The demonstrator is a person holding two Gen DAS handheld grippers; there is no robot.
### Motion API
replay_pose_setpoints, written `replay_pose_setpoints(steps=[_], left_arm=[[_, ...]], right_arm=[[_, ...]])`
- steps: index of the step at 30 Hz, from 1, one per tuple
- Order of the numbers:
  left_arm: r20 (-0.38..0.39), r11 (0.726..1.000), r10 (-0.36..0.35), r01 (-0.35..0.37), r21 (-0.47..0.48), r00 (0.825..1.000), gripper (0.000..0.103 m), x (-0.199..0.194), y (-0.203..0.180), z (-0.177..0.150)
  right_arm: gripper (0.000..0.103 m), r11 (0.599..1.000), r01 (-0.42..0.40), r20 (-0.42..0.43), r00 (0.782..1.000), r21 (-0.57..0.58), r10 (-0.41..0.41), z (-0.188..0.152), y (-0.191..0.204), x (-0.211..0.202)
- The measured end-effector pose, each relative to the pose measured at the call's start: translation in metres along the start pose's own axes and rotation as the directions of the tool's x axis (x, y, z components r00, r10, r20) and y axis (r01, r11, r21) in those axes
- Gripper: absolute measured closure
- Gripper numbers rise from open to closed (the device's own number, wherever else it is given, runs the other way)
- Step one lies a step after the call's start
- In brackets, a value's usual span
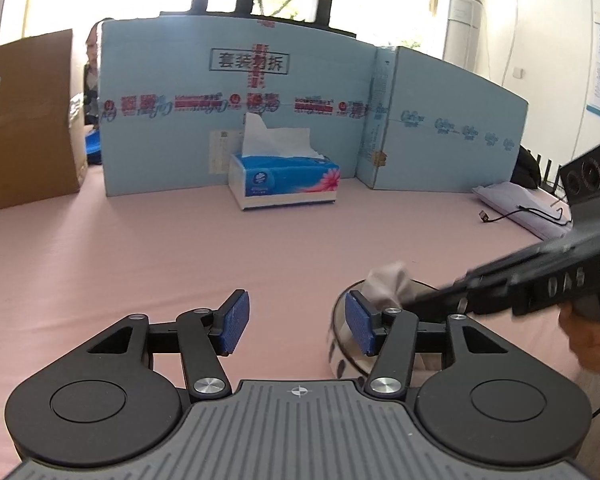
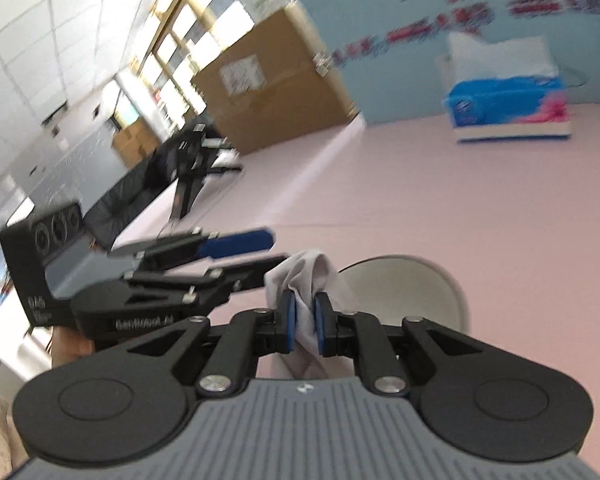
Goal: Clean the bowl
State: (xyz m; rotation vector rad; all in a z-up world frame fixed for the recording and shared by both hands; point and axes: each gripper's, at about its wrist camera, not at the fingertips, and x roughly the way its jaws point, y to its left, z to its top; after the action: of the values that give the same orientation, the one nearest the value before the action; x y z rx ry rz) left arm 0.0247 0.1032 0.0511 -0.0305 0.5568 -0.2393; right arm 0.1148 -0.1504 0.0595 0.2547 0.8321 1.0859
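Nearest to me, my right gripper [image 2: 305,322] is clamped on a wad of pale tissue [image 2: 312,276], the blue pads pinching it with the loose ends bunched above and hanging below the fingers. That wad sits over the near rim of the bowl [image 2: 424,280], a pale round dish resting on the pink table [image 2: 440,200]. From the left wrist view the same tissue [image 1: 388,284] shows above the bowl [image 1: 346,344], whose metal-looking wall peeks out just behind my left gripper's right finger.

My left gripper [image 1: 298,326] stands apart with nothing between its blue pads; its right finger is right beside the bowl's wall, though I cannot tell whether it touches. In the right wrist view that left gripper [image 2: 256,252] lies just left of the bowl, fingers spread. A bit of a hand [image 1: 592,340] grips the right tool's handle, right of the bowl.

Well beyond the bowl stands a blue tissue box [image 1: 286,184] with a sheet sticking up. Behind it runs a light blue cardboard screen [image 1: 236,108], with a brown carton [image 1: 28,120] far left of the bowl. A black cable [image 1: 524,212] trails far right.
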Motion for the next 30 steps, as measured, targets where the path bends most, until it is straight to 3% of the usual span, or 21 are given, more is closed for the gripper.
replay_pose_setpoints(steps=[7,12,15,21,26,30], left_arm=[[0.004,0.997,-0.055,0.055,0.057,0.998,0.042,-0.001,-0.027,0.002],[-0.013,0.993,-0.081,0.082,0.089,0.997,0.042,0.002,-0.044,0.002],[-0.018,0.988,-0.109,0.11,0.11,0.994,0.042,0.002,-0.056,0.001],[-0.051,0.974,-0.172,0.178,0.14,0.984,0.043,0.009,-0.081,-0.002],[-0.116,0.971,-0.164,0.181,0.153,0.98,0.047,0.027,-0.096,-0.006],[-0.146,0.968,-0.157,0.181,0.173,0.977,0.048,0.034,-0.103,-0.008]], right_arm=[[0.089,0.994,0.107,0.152,0.983,0.0,-0.106,0.001,-0.002,-0.052],[0.089,0.985,0.169,0.216,0.963,-0.029,-0.159,-0.004,0.003,-0.08],[0.089,0.973,0.223,0.219,0.954,-0.061,-0.205,-0.01,0.006,-0.089],[0.089,0.934,0.342,0.138,0.935,-0.1,-0.327,-0.033,-0.006,-0.073],[0.089,0.952,0.299,0.119,0.949,-0.055,-0.291,-0.049,-0.026,-0.056],[0.089,0.955,0.295,0.16,0.943,0.007,-0.293,-0.052,-0.042,-0.067]])
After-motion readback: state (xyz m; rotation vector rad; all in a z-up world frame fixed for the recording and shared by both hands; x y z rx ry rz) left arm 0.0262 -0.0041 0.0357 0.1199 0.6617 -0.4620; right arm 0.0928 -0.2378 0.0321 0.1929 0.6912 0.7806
